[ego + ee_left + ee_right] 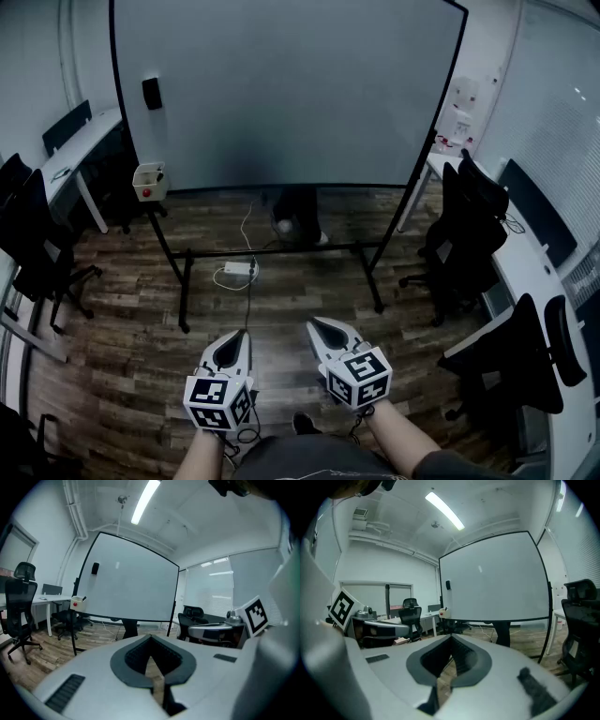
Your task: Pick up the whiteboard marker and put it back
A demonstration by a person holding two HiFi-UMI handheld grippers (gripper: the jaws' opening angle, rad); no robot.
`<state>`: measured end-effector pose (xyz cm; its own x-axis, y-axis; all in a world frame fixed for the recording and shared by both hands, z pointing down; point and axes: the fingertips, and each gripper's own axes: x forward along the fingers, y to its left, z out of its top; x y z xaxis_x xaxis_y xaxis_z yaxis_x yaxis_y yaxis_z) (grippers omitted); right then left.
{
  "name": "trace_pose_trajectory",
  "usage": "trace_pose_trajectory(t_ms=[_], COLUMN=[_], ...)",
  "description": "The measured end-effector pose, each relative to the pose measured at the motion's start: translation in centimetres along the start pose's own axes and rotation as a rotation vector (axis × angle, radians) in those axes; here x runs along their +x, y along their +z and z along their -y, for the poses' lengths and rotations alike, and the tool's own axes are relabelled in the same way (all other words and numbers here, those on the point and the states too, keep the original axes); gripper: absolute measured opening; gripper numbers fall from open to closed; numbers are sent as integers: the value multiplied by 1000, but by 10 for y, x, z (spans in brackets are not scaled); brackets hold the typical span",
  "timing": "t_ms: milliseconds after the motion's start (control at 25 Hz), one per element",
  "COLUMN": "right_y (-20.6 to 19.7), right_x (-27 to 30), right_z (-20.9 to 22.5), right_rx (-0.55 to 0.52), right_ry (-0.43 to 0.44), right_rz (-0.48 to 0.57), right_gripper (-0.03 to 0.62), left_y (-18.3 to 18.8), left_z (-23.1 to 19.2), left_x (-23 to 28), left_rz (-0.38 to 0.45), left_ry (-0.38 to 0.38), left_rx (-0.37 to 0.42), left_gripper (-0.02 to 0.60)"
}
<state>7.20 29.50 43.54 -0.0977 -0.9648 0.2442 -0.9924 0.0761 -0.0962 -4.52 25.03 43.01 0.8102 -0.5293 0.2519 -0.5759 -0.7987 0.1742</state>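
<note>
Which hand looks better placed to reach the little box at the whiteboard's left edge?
Left, probably: the left gripper is nearer the box; the right gripper would reach across. Both shut, empty.

No readable text, labels, brands or numbers, in any view

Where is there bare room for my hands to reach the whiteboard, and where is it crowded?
Bare: the wood floor between you and the stand's foot bar, apart from the power strip and its cable; the whiteboard face right of the black object. Crowded: office chairs along both sides.
</note>
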Motion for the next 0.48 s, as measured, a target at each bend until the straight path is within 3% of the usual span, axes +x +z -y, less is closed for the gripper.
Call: trace_pose_trajectory(t_ms=[480], right_y=[0], right_x=[0], right_z=[-14], right_rx=[11], right_ry=[-6], right_rz=[-2], right_gripper=[21], left_y=[3], left_z=[-3], left_x=[-8], left_rz=[11], left_ry=[-19], left_rx=[-1], left_gripper=[14])
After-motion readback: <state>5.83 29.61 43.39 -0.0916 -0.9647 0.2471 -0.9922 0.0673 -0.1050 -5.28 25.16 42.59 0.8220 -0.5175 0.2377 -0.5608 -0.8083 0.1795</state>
